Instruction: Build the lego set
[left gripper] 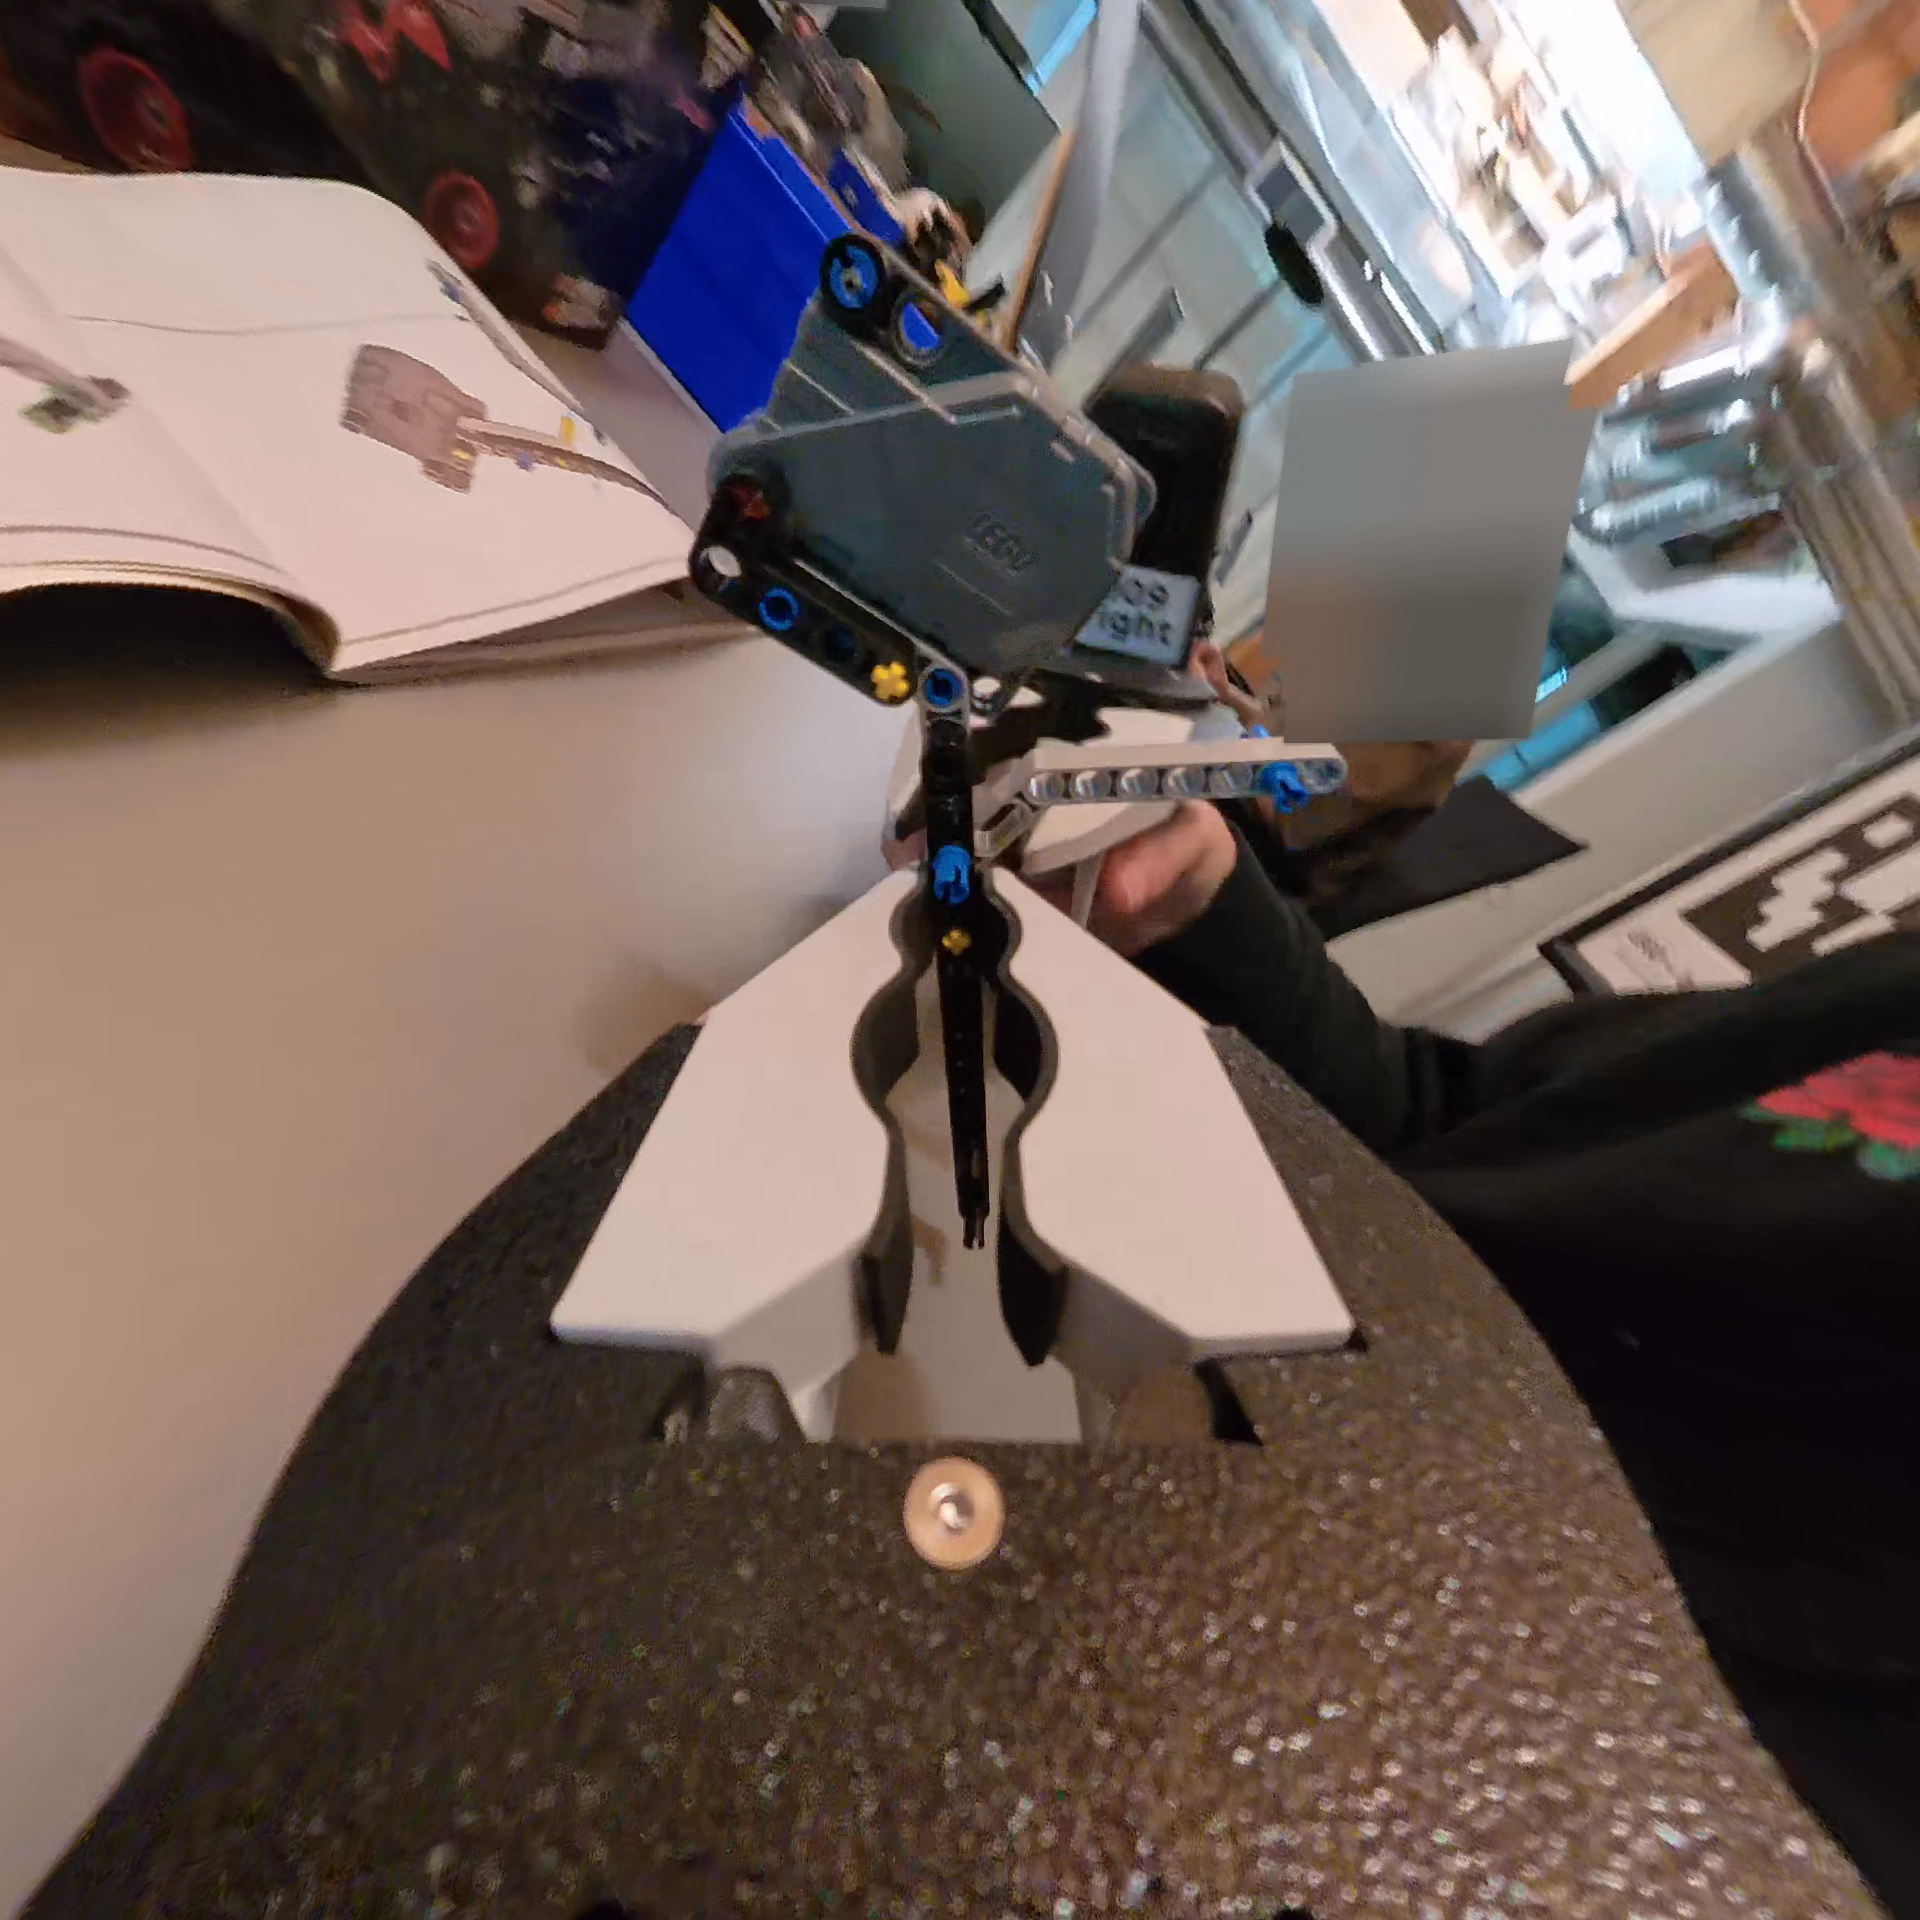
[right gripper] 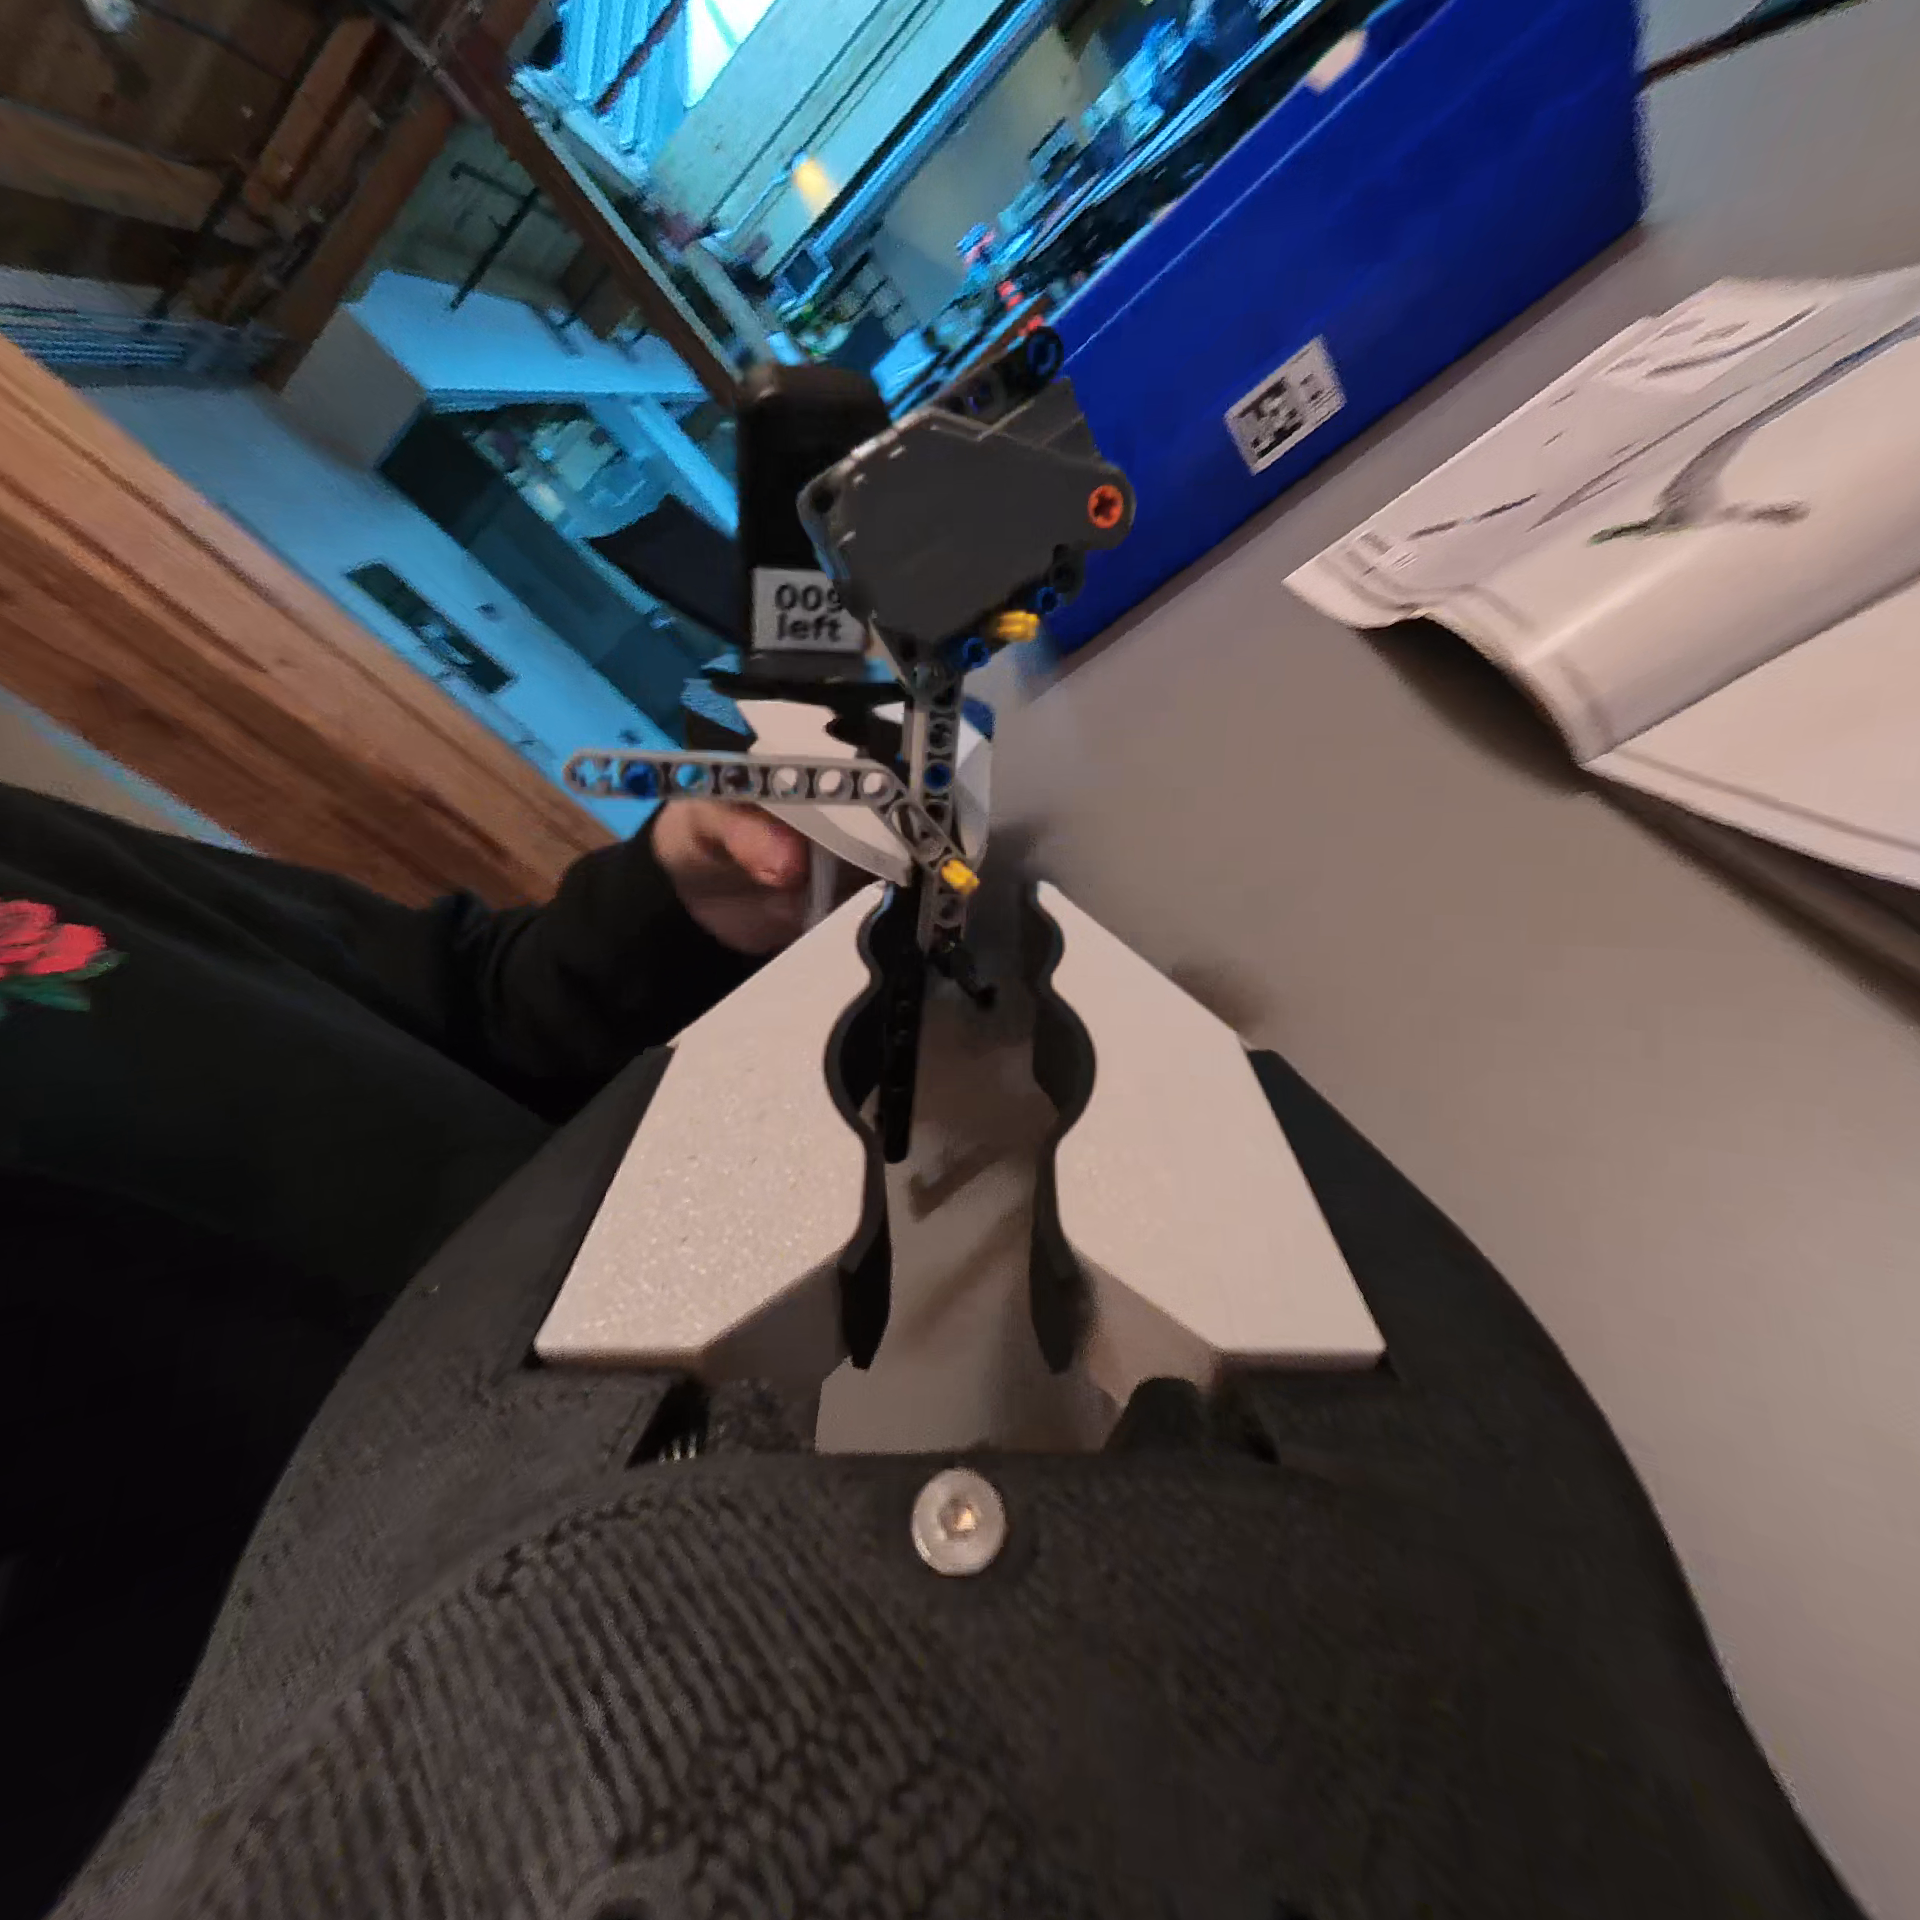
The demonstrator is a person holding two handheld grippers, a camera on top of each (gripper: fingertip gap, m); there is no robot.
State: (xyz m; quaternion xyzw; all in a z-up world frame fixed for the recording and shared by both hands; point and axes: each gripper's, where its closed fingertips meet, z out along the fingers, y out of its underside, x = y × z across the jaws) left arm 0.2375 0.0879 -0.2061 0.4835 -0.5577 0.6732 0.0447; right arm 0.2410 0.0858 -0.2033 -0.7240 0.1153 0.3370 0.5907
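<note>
A lego assembly is held in the air between both grippers. It has a dark grey motor block (left gripper: 925, 520) on top, a black beam (left gripper: 961, 1039) with blue and yellow pins, and a light grey angled beam (left gripper: 1174, 779) sticking out sideways. My left gripper (left gripper: 956, 894) is shut on the black beam. In the right wrist view the motor block (right gripper: 966, 530) and the grey angled beam (right gripper: 748, 779) show from the other side. My right gripper (right gripper: 961, 904) closes around the beams' lower end, facing the left one.
An open instruction book (left gripper: 260, 416) lies on the grey table (left gripper: 312, 935), and also shows in the right wrist view (right gripper: 1662, 520). A blue bin (right gripper: 1351, 312) and a lego box (left gripper: 312, 125) stand behind. A hand (left gripper: 1153, 873) in a black sleeve holds the right gripper. My left and right fingertips are right by each other. The open instruction book (left gripper: 260, 416) is about equally far from each gripper, around 20 cm.
</note>
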